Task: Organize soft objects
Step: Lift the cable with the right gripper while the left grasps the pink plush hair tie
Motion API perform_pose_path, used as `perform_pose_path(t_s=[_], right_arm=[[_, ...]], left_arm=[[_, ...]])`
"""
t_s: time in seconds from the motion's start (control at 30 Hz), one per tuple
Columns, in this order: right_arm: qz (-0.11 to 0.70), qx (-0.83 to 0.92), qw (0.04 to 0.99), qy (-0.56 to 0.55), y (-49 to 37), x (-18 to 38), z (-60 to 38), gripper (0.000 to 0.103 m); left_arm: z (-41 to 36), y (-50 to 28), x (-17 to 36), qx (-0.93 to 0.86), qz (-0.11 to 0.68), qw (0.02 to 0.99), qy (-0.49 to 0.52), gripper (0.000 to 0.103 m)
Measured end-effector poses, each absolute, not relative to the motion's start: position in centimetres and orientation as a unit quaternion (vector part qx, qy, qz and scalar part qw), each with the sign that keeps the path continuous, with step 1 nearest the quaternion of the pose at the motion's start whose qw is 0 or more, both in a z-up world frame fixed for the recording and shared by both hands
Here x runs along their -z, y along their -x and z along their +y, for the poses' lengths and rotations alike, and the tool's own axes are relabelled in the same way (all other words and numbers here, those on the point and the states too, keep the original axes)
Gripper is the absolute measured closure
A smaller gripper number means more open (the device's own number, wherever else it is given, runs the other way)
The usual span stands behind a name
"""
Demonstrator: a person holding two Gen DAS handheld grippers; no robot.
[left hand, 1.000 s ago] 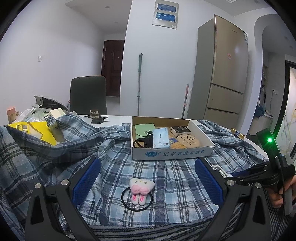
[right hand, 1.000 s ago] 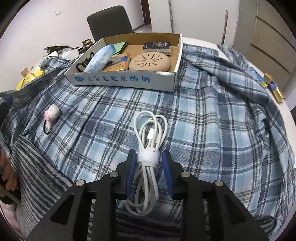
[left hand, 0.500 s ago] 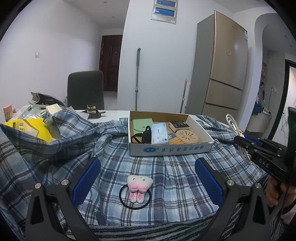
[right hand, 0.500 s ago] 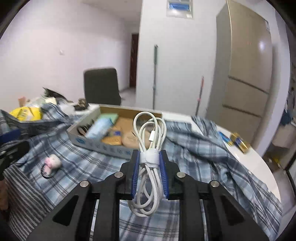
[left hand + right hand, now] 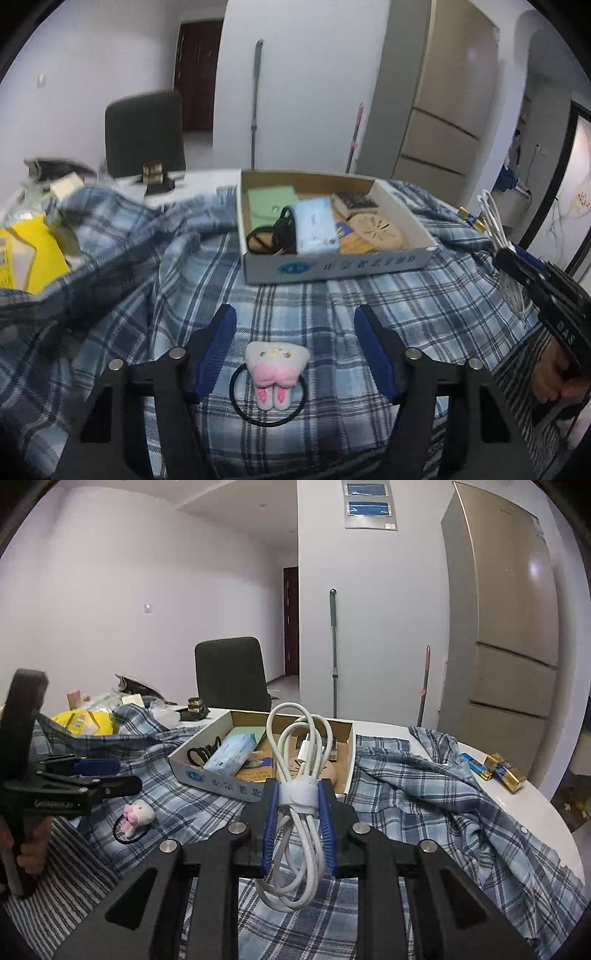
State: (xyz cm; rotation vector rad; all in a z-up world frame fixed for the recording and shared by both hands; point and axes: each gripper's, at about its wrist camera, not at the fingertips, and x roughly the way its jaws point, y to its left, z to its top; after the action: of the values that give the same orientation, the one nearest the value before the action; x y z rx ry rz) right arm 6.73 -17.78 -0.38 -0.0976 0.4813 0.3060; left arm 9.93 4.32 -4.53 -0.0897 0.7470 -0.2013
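While the right gripper [image 5: 297,821] squeezes the white cable [image 5: 300,771] (lifted up), the left gripper [image 5: 295,354] gapes wide around the plush hair tie [image 5: 275,373].

Left hand-held gripper [image 5: 295,332] jaws spread wide, right hand-held gripper [image 5: 297,805] clamped, raised, level.

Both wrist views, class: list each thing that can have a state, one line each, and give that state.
Right gripper: jaws shut on the cable, raised off the cloth.
White cable: coiled, strapped, held in the air.
Left gripper: jaws open, either side of the hair tie.
Plush hair tie: lying flat on the plaid cloth, not gripped.
Cardboard box: open-topped, partly filled.
Fridge: doors closed.
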Motion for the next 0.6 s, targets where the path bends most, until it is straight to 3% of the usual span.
perform_pose_path(t_s=[0.27, 0.43, 0.6], right_arm=[[0.279, -0.163, 0.946, 0.029, -8.2, 1.3, -18.3, 0.083], [0.282, -0.170, 0.943, 0.047, -8.2, 1.5, -17.5, 0.083], [0.288, -0.167, 0.942, 0.040, -8.4, 1.6, -17.7, 0.083]], left_arm=[[4.7, -11.4, 6.4, 0.101, 0.412, 0.905, 0.038, 0.038], [4.6, -12.2, 7.7, 0.107, 0.442, 0.890, 0.041, 0.061], [4.4, -12.2, 7.8, 0.107, 0.442, 0.890, 0.037, 0.063]])
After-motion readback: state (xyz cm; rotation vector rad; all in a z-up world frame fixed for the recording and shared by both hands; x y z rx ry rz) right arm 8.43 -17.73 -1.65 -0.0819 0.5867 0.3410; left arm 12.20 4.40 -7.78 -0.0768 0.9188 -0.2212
